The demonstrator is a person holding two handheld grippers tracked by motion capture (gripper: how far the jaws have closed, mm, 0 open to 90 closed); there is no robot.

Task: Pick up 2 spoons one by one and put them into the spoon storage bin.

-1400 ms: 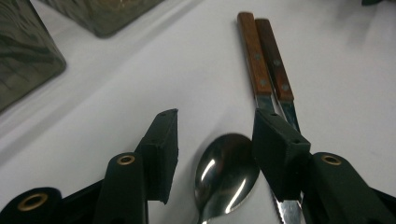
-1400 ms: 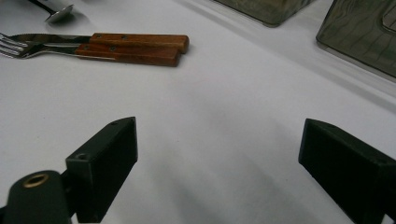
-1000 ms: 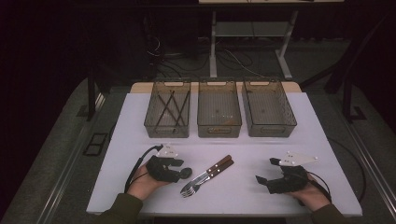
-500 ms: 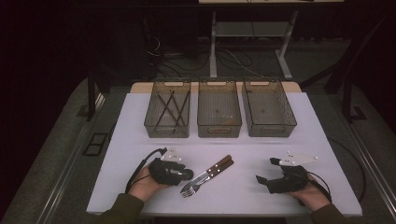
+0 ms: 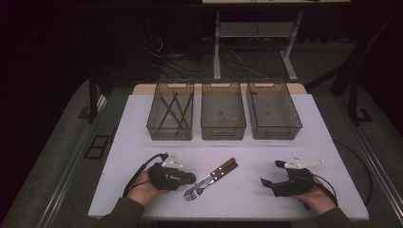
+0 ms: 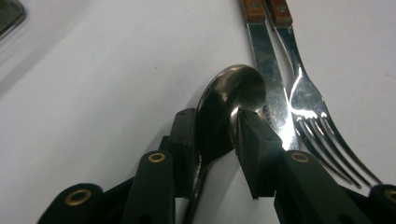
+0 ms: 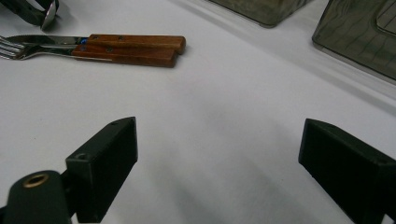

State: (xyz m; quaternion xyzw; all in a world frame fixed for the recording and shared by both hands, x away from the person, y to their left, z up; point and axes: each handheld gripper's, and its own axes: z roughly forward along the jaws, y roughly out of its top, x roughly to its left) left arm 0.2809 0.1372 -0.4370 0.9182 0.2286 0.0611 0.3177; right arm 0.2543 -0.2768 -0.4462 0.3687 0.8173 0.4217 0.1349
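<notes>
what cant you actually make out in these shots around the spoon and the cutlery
- Spoon: in the left gripper view its handle runs down behind the left gripper, whose jaws have just been closing around it; whether the pads press yet is unclear.
- Fork and the utensil beside it: handles cut off by the top edge; tines partly behind a jaw.
- Left bin: in the high view its thin dark sticks are too small to identify.
</notes>
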